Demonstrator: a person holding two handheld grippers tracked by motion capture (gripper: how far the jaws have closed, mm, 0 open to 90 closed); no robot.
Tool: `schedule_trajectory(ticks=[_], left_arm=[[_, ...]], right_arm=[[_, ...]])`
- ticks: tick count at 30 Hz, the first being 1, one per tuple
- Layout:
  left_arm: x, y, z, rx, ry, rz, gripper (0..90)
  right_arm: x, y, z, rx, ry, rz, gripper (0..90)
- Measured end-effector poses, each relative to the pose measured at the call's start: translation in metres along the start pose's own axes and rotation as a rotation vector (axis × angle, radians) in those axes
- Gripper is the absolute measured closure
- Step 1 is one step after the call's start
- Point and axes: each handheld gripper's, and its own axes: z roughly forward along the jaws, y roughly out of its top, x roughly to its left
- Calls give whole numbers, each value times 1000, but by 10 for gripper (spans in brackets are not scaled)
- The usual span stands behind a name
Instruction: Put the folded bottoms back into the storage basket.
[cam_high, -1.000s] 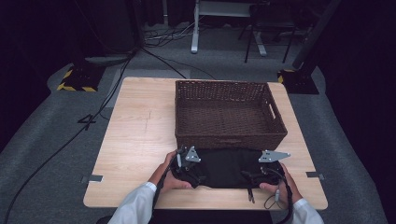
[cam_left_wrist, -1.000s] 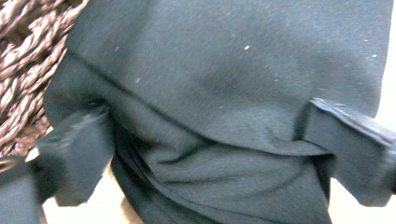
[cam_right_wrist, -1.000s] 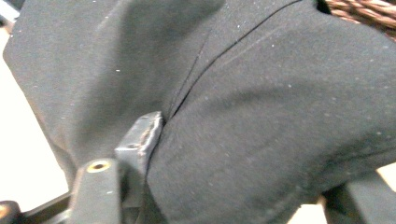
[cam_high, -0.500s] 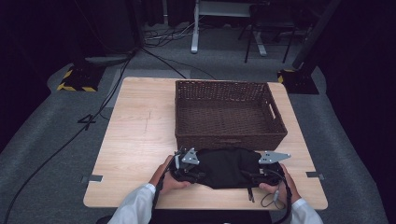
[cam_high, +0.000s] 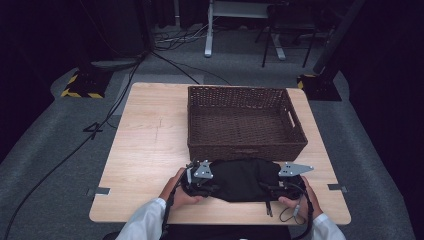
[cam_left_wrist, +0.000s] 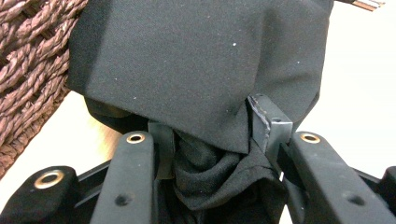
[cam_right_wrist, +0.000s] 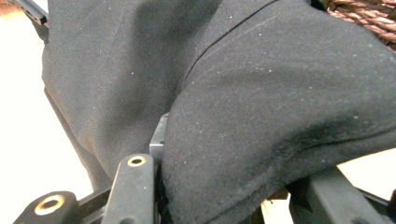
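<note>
Black cloth (cam_high: 243, 179) folded into a long bundle, flat on the table (cam_high: 145, 150), just in front of the brown basket (cam_high: 245, 122) on the person's side. Long way of the bundle running side to side, along the near wall of the basket, very close to that wall and maybe touching it. Basket with nothing inside as far as can be seen.

Left gripper (cam_high: 196, 181) at the left end of the bundle, right gripper (cam_high: 287, 181) at the right end. One gripper for each end, so neither nearer than the other. Both jaws pointing away from the person, toward the basket.

Left jaws just been closing, now pinched on a bunched fold of the black cloth (cam_left_wrist: 210, 172), cloth squeezed between them. Basket weave (cam_left_wrist: 28, 60) close by at the left edge of the left gripper view.

Right jaws just been closing too, now tight on the black cloth (cam_right_wrist: 261, 140), with the cloth draped over and hiding one jaw. A bit of basket weave (cam_right_wrist: 369, 16) in the top corner of the right gripper view.

Basket straight ahead of the bundle. Likely next: lift both ends together, over the near wall, forward and down inside. Bundle shorter than the basket is wide, so a good fit. Worth watching: sagging middle catching on the near wall.
</note>
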Motion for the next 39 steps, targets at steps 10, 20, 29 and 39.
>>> schedule_trajectory(ticks=[10,20,29,39], left_arm=[[-1,2,-4,-10,4,5,617],[-5,9,-10,-28,23,40,622],[-12,29,-25,-47,32,92,633],[-13,31,-41,-81,38,91,655]], right_arm=[[2,1,-2,1,-11,-8,579],[8,5,-9,-4,-29,-36,578],[23,19,-15,14,-40,-91,579],[20,25,-32,-48,-41,-44,601]])
